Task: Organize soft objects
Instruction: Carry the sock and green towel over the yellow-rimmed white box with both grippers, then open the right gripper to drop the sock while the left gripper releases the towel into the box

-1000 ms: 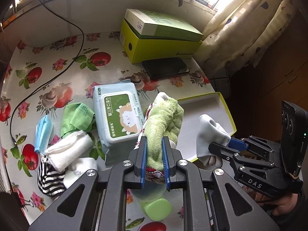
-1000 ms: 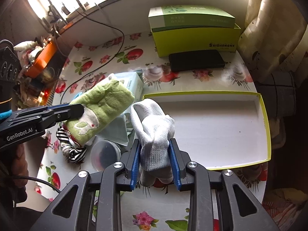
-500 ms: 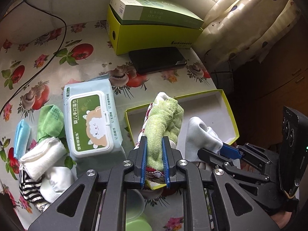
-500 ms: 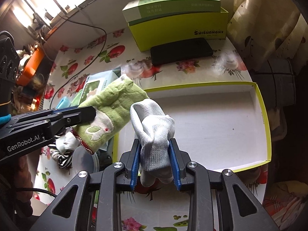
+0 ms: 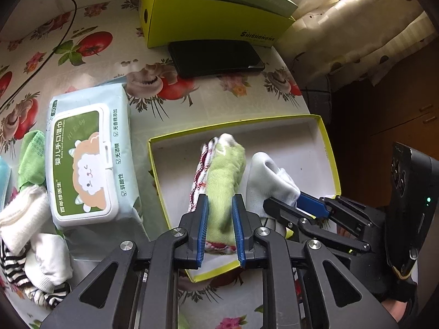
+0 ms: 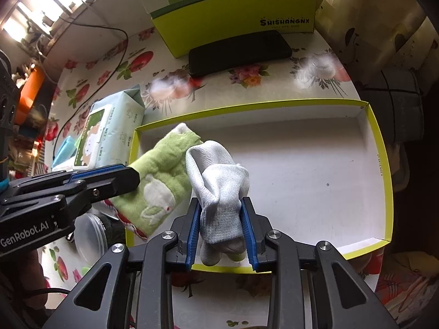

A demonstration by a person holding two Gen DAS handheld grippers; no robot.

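green sock [image 5: 223, 181] between opening left fingers [image 5: 203, 219]; right fingers [image 6: 245, 219] clamp white sock [image 6: 222, 192].

Daylight comes in from the window [image 6: 52, 2] at the upper left of the right wrist view, blown out to white there; the curtain [image 5: 356, 27] glows warm in the left wrist view. The tablecloth [image 6: 247, 87] shows hazy white glare patches, perhaps smears on the lens; the shallow box [image 6: 378, 164] casts soft shadows along its inner walls. Both fisheye views bend straight edges and go black at the corners; the green sock [image 5: 225, 170] looks slightly blurred at its tip.
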